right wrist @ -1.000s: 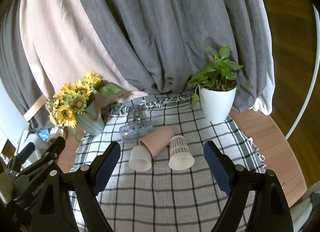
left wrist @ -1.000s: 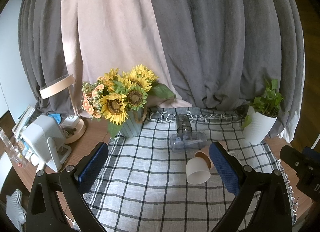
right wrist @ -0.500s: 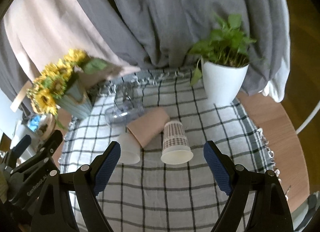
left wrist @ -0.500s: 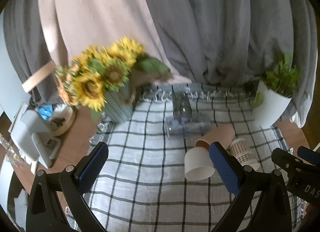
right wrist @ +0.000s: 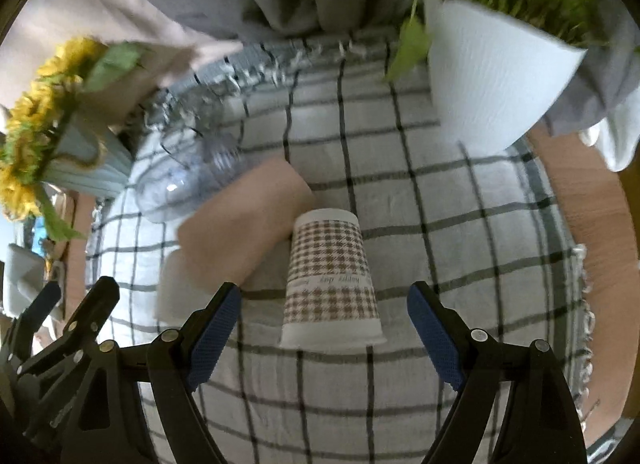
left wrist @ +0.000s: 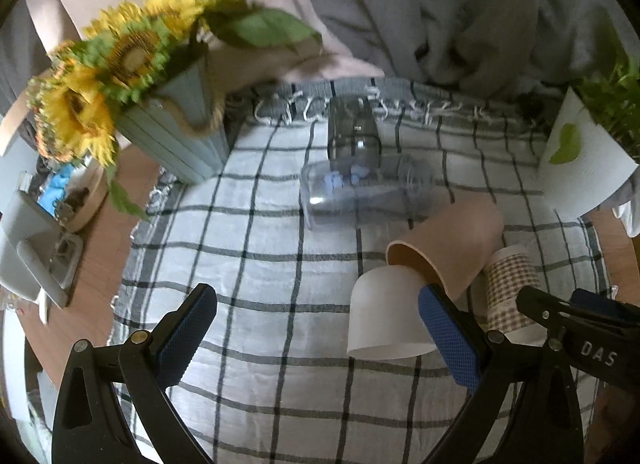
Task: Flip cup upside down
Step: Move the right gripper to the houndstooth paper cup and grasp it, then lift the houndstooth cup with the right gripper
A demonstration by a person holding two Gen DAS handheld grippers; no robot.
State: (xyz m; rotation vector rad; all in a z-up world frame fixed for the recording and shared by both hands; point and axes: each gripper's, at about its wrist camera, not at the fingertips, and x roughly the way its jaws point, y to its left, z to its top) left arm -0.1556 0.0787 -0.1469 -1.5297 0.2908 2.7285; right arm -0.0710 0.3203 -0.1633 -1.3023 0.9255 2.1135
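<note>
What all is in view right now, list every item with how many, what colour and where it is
checked cup: 1, brown and white check, lying on the cloth between the right gripper's fingers
tan cup: 1, tan, on its side mid-cloth
white cup: 1, white, on its side at the tan cup's mouth
clear containers: 2, transparent, behind the cups
tablecloth: 1, white with dark checks, over the wooden table
sunflower vase: 1, pale blue-grey with yellow flowers, far left
potted plant: 1, white pot, green leaves, far right
curtains: grey and beige, behind
left gripper: 1, black, blue pads, open
right gripper: 1, black, blue pads, open
</note>
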